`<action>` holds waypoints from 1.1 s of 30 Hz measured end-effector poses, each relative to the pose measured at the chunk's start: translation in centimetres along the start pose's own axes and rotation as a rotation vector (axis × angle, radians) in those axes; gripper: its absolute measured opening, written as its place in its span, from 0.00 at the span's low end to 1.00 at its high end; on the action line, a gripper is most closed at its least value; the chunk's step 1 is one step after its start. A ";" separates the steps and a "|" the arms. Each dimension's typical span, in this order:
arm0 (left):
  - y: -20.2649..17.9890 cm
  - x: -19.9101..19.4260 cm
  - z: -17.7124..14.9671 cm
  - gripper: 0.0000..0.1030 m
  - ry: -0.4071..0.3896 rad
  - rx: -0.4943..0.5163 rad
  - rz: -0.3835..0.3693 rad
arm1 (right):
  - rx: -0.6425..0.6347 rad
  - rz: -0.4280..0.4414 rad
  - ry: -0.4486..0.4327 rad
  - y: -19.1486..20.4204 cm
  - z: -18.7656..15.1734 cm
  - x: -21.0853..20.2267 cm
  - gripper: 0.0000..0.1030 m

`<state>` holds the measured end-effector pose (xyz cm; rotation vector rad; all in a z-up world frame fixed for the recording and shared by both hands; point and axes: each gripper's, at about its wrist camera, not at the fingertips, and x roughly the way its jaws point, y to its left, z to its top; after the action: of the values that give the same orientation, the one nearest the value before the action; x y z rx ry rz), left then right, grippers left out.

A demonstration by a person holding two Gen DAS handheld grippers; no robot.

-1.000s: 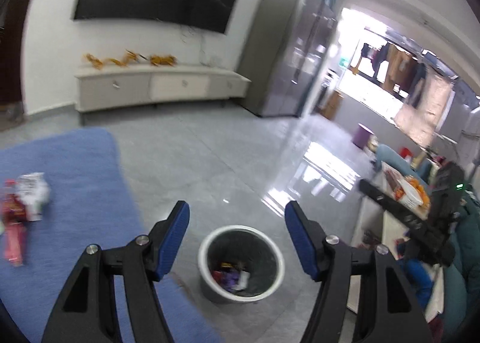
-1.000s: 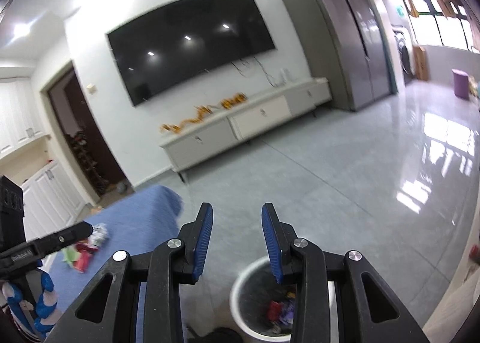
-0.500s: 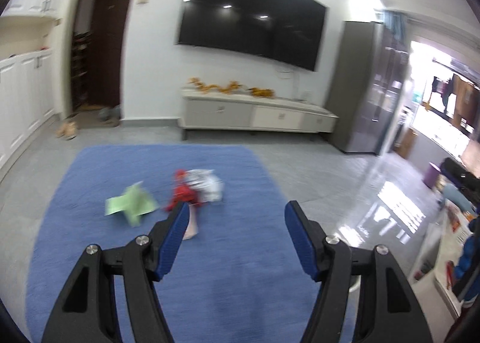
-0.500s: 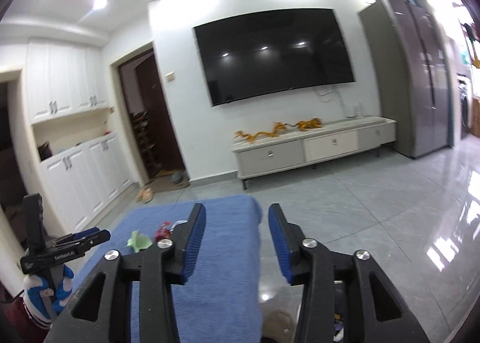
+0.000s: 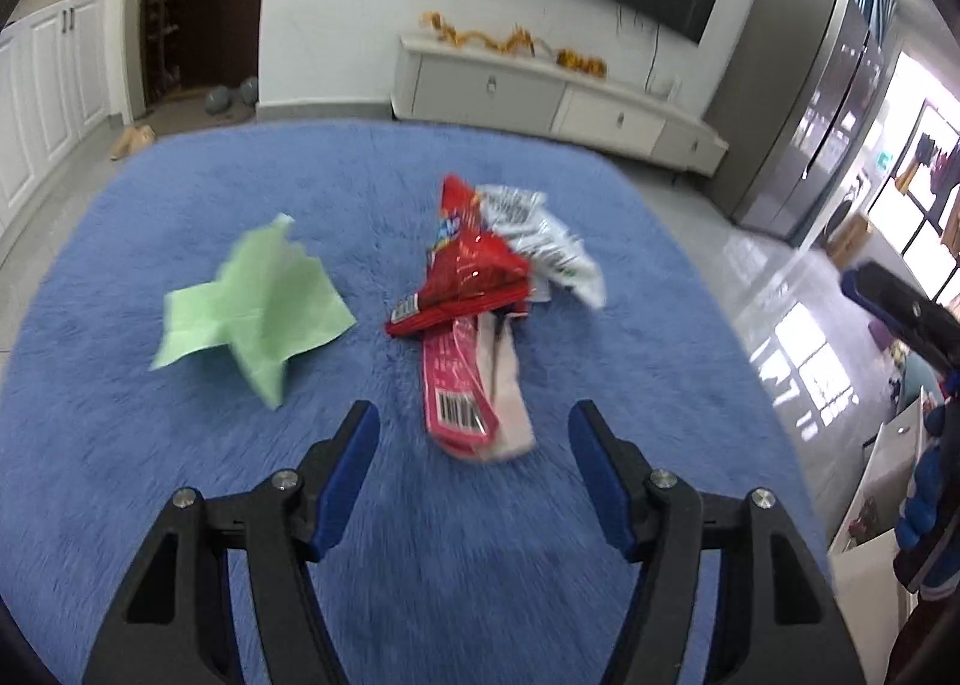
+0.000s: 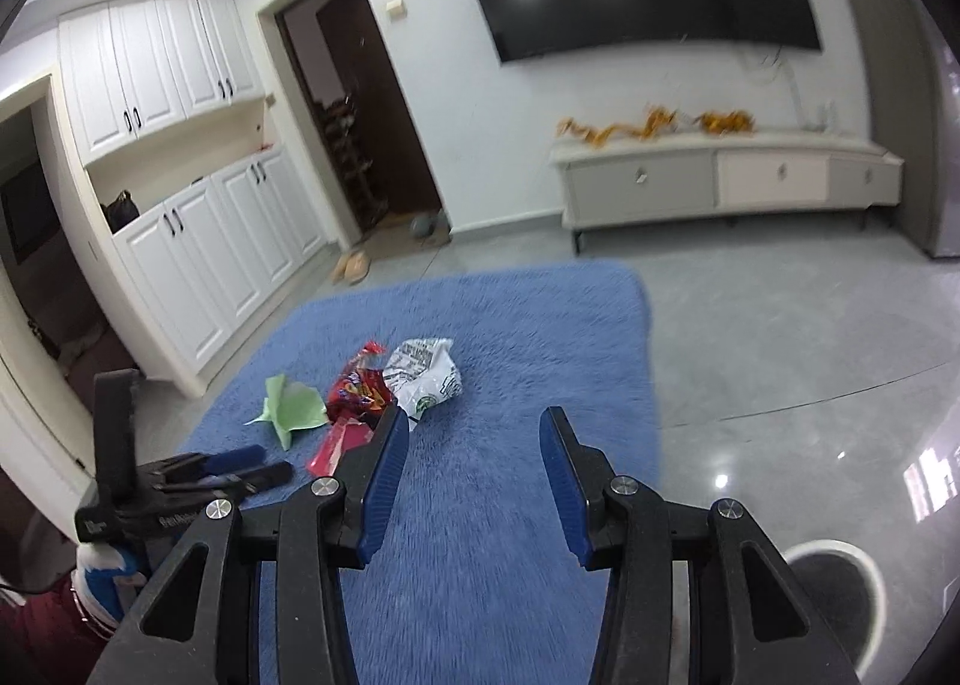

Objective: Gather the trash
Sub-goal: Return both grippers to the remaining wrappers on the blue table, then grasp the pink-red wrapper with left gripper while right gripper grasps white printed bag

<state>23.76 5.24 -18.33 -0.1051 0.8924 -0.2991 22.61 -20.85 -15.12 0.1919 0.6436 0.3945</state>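
Trash lies in a heap on a blue rug (image 5: 180,445): a crumpled green paper (image 5: 252,301), a red snack wrapper (image 5: 468,271), a pink wrapper (image 5: 474,391) and a white printed wrapper (image 5: 540,241). My left gripper (image 5: 474,421) is open and hovers just short of the pink wrapper, holding nothing. My right gripper (image 6: 473,421) is open and empty over the rug (image 6: 510,505), to the right of the heap. Its view shows the green paper (image 6: 294,403), red wrapper (image 6: 360,385), white wrapper (image 6: 426,373) and the left gripper (image 6: 240,463). The right gripper (image 5: 900,307) shows at the left view's right edge.
A grey bin with a white rim (image 6: 798,550) stands on the tiled floor at the lower right. A low TV cabinet (image 6: 720,181) lines the far wall. White cupboards (image 6: 198,241) and a dark doorway (image 6: 360,145) are on the left, with slippers (image 6: 351,268) nearby.
Both views have swung away from the bin toward the rug. The left gripper has dropped close to the wrappers. The right gripper's jaws stand wider than a second ago.
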 end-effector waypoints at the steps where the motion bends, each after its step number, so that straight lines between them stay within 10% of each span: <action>1: 0.1 0.9 0.3 0.62 0.009 0.000 -0.002 | 0.006 0.015 0.014 -0.2 0.0 1.5 0.44; 16: 0.9 6.0 3.3 0.38 0.027 0.073 -0.022 | 0.070 0.173 0.175 -0.7 1.7 17.5 0.47; 25: 0.6 3.9 1.9 0.28 0.015 0.049 -0.036 | 0.060 0.160 0.168 -1.1 0.6 14.9 0.12; 33: -0.3 -1.6 -0.9 0.26 -0.015 0.016 -0.047 | 0.108 0.116 0.102 -1.5 -1.4 7.3 0.05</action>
<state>22.06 5.45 -17.57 -0.1136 0.8734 -0.3492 27.51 -19.11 -20.60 0.3146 0.7571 0.4839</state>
